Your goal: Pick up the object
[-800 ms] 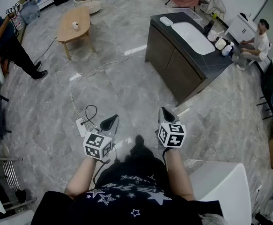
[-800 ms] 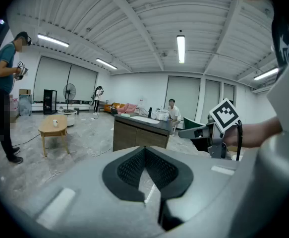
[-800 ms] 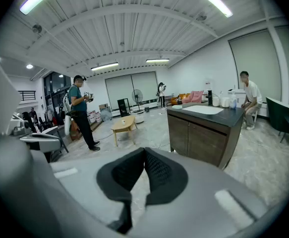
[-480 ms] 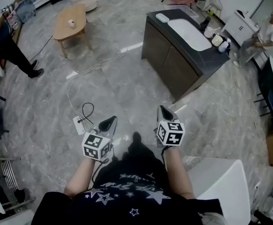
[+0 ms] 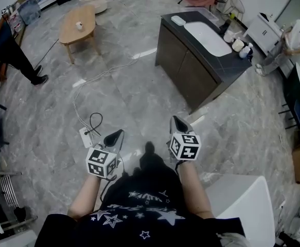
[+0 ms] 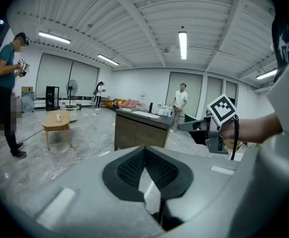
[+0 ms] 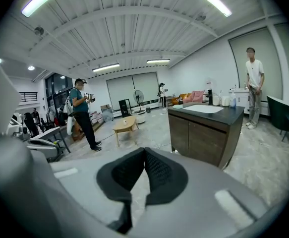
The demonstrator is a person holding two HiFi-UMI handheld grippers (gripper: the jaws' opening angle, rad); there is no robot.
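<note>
Head cam: mounted high, pitched forward and steeply down, so it sees the grey marble floor from well above. The left gripper and right gripper sit at bottom centre, close to the lens.

Left gripper cam: low, rides on the tool and looks along its jaws, about level with a slight upward tilt. Ceiling fills the top half; its own jaws are right up against the lens. The right gripper shows near its right edge.

Right gripper cam: same kind of mount, roughly the same heading.

All three views share the dark wooden cabinet with a white inset sink, the oval light-wood coffee table and the person in a teal shirt.
</note>
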